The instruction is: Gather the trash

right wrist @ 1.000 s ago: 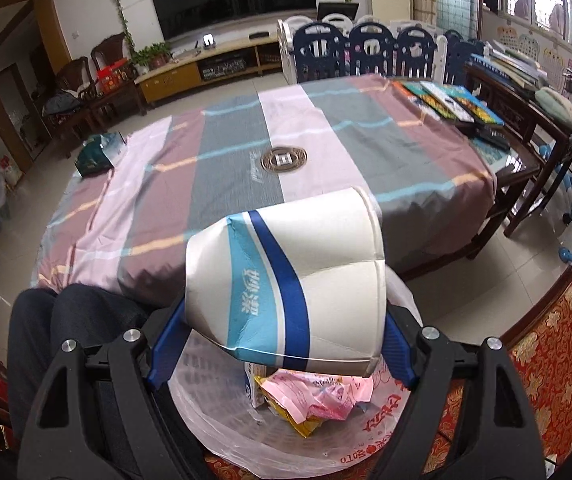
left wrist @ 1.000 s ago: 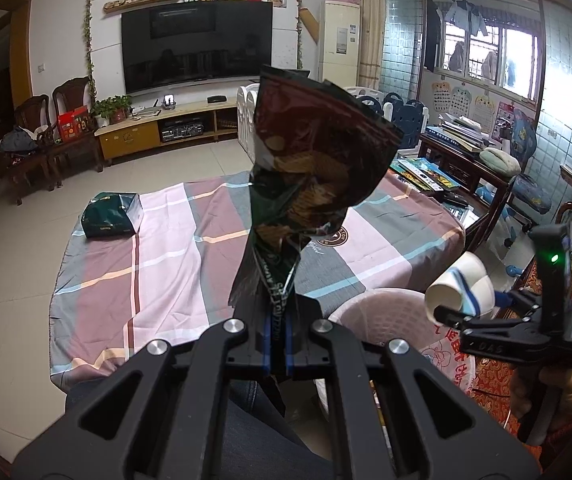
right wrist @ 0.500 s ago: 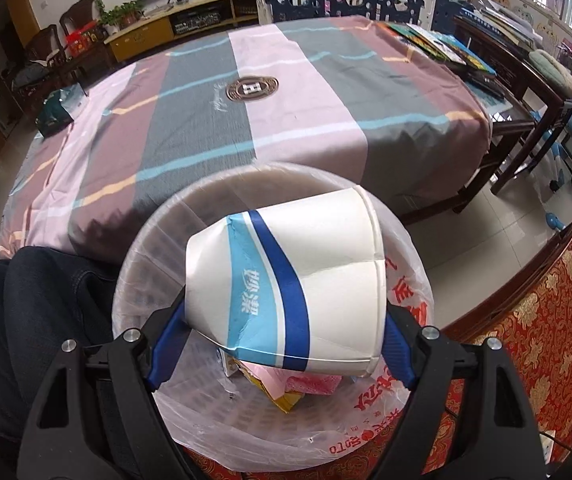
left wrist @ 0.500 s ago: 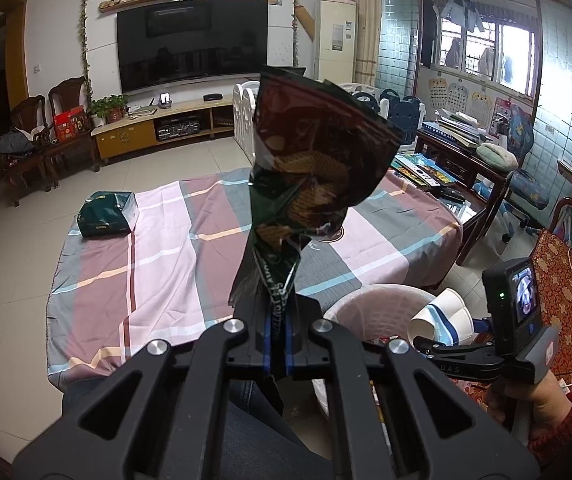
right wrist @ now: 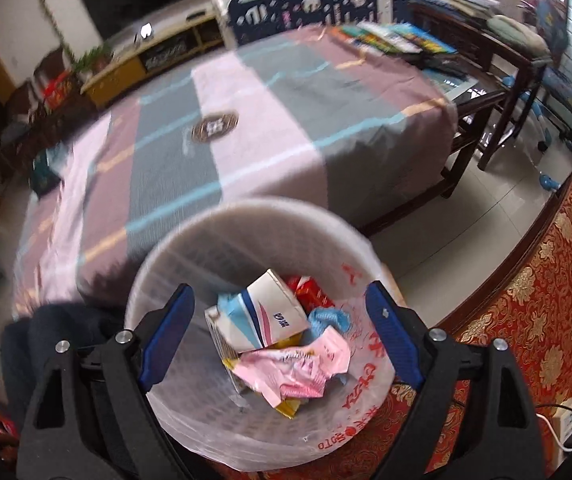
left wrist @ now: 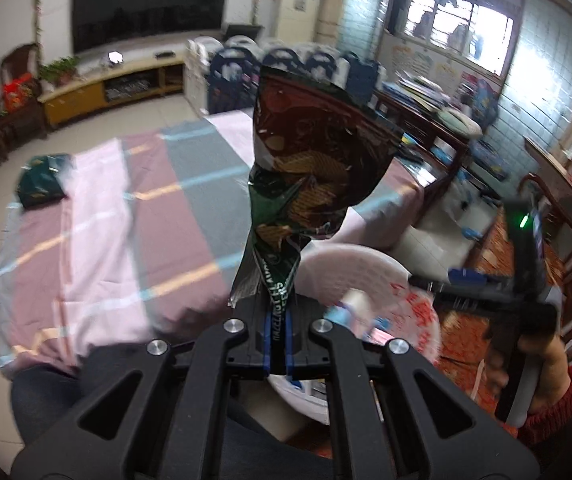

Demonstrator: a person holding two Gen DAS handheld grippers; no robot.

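Note:
My left gripper (left wrist: 278, 336) is shut on the bottom of a dark green and brown snack bag (left wrist: 309, 176), which stands upright, near the rim of the white lined trash bin (left wrist: 337, 264). My right gripper (right wrist: 278, 328) is open and empty above the bin (right wrist: 190, 248). The white paper cup with blue stripes (right wrist: 262, 320) lies in the bin on pink and red wrappers (right wrist: 297, 372). It shows as a blur in the left wrist view (left wrist: 349, 312). The right gripper also shows in the left wrist view (left wrist: 437, 292) over the bin.
The table with a striped pink, grey and mauve cloth (right wrist: 246, 128) stands just beyond the bin. A dark green pack (left wrist: 40, 184) lies at its far left corner. A red patterned seat (right wrist: 533, 320) is at the right. My legs are at the left of the bin.
My right gripper has opened and the paper cup has dropped into the bin. My left gripper has moved right and down towards the bin with the snack bag.

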